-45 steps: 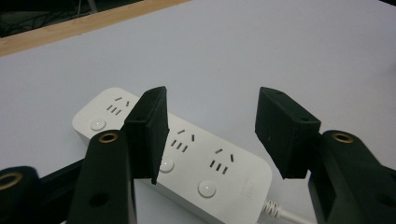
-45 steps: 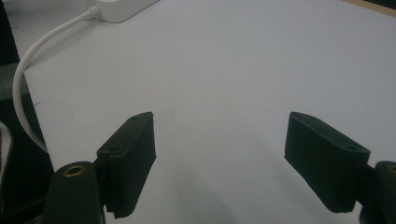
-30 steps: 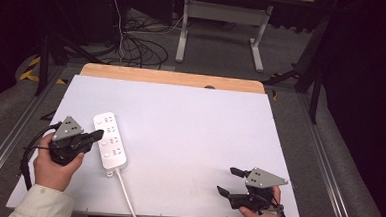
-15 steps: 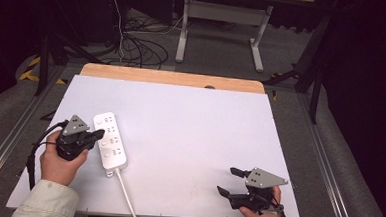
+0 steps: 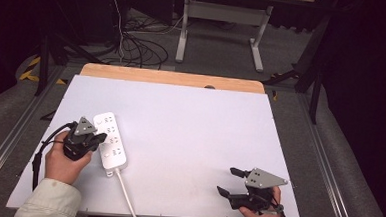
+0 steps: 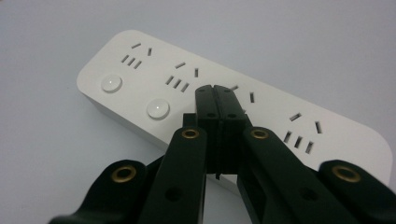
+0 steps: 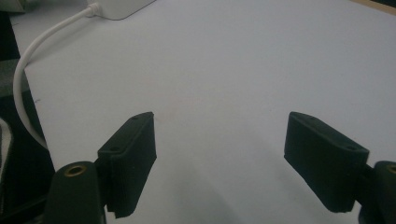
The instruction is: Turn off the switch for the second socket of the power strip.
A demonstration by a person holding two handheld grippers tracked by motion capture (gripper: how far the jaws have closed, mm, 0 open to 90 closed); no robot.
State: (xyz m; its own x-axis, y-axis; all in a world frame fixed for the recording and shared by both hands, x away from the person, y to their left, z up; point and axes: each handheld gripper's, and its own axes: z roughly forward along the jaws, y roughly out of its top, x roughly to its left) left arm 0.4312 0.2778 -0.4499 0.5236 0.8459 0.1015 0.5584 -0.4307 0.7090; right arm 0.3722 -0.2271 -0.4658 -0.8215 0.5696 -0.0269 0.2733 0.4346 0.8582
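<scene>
Your left gripper [image 5: 101,136] is parked right over the white power strip [image 5: 111,140], which sits on the left part of the white tabletop [image 5: 195,128], lying roughly front to back with its cord [image 5: 126,200] running off the near edge. In the left gripper view the fingers [image 6: 208,105] are pressed together with nothing between them, and the closed tip hangs over the face of the power strip [image 6: 261,116], just past the second round button [image 6: 158,108] and close to the middle sockets. I can't tell whether the tip is actually touching the plastic or hovering a hair above it.

So to me this looks like the poke-a-switch step: closed fingers used as a single prod, lined up but not quite on target. The first button [image 6: 111,83] sits nearer the strip's end, and both buttons are off to the side of where your tip is now.

Next move, I'd guess: slide the tip sideways onto whichever button you want, then press straight down. Go easy, since the strip is loose on the tabletop and a slanted push could skid it.

Your right gripper [image 5: 234,183] is well apart from all this, resting near the front right corner. Its fingers [image 7: 133,154] are spread wide over bare tabletop, holding nothing. It could pin the strip if it slides.
</scene>
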